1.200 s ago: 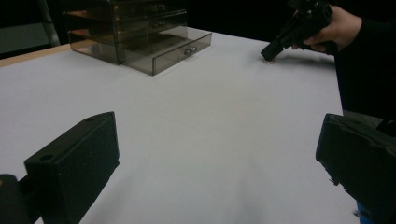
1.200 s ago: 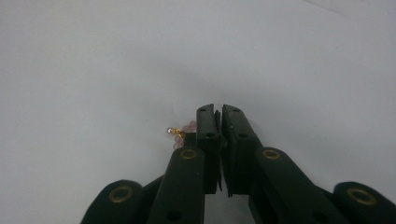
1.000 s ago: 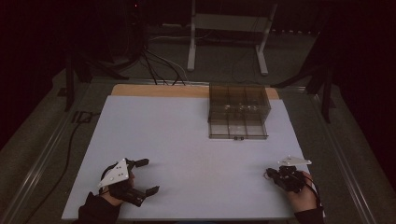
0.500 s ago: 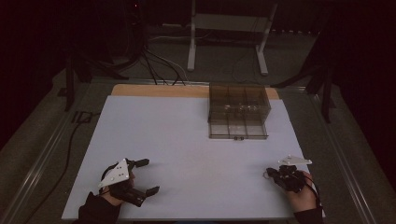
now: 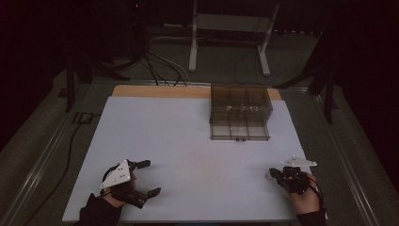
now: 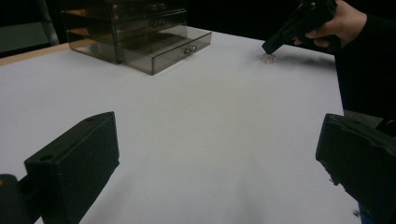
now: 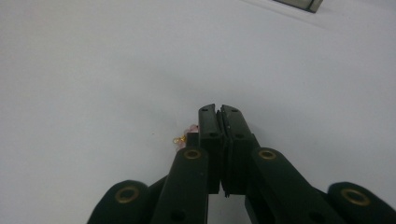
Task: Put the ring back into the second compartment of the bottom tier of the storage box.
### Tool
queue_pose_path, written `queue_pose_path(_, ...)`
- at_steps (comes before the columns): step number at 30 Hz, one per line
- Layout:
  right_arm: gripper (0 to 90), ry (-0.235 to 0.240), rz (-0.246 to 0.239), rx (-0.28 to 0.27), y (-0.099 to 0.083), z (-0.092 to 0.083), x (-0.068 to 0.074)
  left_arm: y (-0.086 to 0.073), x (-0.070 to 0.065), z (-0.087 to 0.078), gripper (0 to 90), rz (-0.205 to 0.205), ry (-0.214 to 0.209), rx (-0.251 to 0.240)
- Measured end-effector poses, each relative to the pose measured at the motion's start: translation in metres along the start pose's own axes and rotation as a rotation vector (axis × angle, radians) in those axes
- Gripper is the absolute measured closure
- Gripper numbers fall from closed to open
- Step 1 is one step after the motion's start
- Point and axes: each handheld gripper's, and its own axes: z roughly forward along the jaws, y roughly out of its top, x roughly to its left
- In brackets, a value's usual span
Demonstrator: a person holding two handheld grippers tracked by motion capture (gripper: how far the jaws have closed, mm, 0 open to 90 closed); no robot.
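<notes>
My left gripper (image 5: 151, 178) rests at the near left of the white table (image 5: 188, 132), jaws wide open with nothing between them; in its own view the left gripper (image 6: 215, 163) frames bare white surface. At the near right, my right gripper (image 5: 274, 173) is low over the table with its jaws pressed shut (image 7: 219, 112). A small pink trinket with a gold clasp (image 7: 184, 136) peeks out beside the left jaw, lying on the table (image 6: 267, 58) just under the tip of the right gripper (image 6: 270, 45). Whether the jaws pinch any of it is hidden.
A smoky clear drawer box (image 5: 240, 110) stands at the back right of the table, its lowest drawer front with a small metal handle (image 6: 189, 49) facing me. A wooden strip (image 5: 155, 91) edges the far side. Cables and a stand lie on the floor beyond.
</notes>
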Motion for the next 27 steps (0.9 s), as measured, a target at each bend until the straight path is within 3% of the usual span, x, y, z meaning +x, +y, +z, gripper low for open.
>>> queue_pose_path(27,88.3,0.047,-0.031,-0.018,0.009,-0.007,0.019,0.0,0.0,0.001,0.6,-0.002,0.002,-0.003)
